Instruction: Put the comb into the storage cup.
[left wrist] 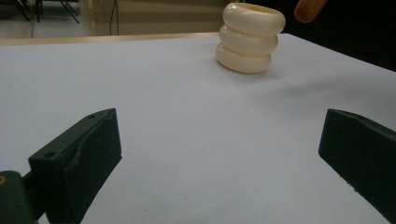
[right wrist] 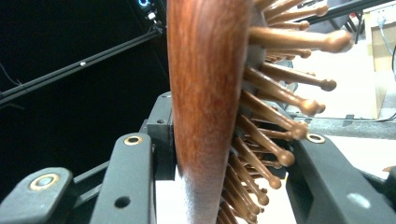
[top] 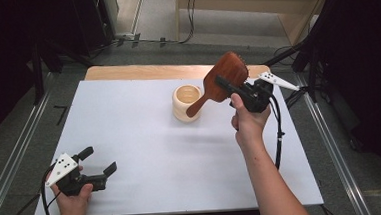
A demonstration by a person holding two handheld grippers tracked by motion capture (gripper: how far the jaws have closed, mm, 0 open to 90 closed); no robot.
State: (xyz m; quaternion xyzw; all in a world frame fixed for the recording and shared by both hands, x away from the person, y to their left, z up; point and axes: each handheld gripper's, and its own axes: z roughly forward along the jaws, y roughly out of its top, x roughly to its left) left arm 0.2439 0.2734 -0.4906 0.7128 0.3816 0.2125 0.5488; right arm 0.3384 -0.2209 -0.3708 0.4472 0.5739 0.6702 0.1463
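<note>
My right gripper (top: 237, 87), right of centre in the high view, is clamped across the head of the wooden hairbrush (top: 224, 75), one jaw on the smooth back, the other against the bristle pins. The brush hangs in the air, handle slanting down toward the cream ribbed cup (top: 186, 102) mid-frame. I judge it rigid and fairly light, its polished back slippery; the pins give uneven purchase, so the handle neck seems safer. My left gripper (top: 97, 162), lower left, sits wide open and empty.
</note>
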